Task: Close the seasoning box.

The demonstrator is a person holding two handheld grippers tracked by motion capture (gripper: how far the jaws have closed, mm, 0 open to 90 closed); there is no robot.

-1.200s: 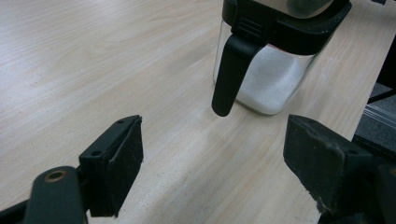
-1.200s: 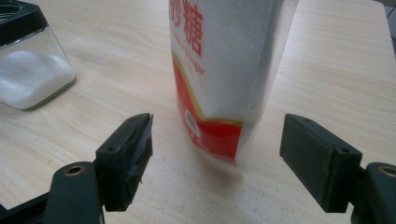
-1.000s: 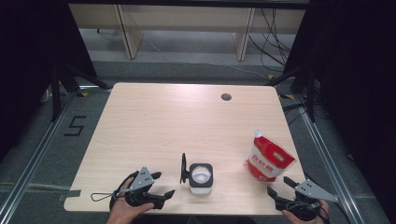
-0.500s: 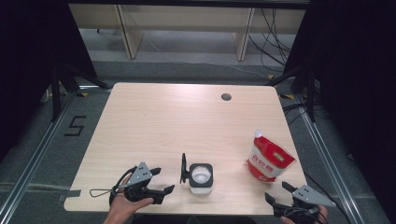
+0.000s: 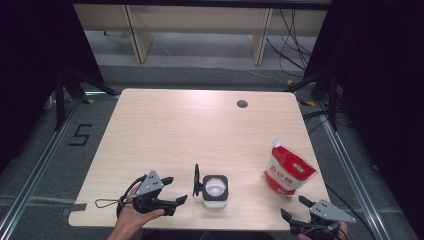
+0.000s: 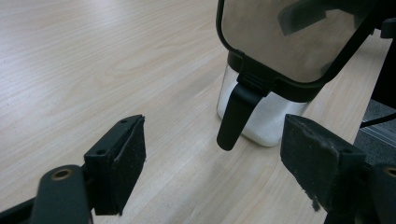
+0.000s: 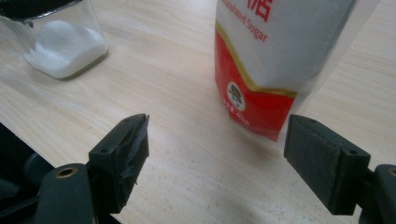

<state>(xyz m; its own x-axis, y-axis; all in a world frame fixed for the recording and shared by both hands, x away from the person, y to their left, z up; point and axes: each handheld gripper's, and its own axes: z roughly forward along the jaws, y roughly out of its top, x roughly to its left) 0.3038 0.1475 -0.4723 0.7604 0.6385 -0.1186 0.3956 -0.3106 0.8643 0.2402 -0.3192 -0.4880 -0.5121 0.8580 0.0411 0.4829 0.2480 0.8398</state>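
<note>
A clear square jar holding white sugar stands near the table's front edge, its black-framed lid flipped up on the left side. A red and white sugar pouch stands upright to its right. My left gripper rests low on the table just left of the jar, open, nothing between its fingers. In the left gripper view the jar and its raised lid are close ahead. My right gripper is open at the front right corner, below the pouch; the jar appears at upper left.
The light wooden table has a round cable hole near its far edge. A floor marking "5" lies left of the table. Shelf legs and cables stand beyond the far edge.
The right gripper has drawn back toward the front edge of the table. The left gripper has stayed near the jar with only a slight shift. Both remain open.
</note>
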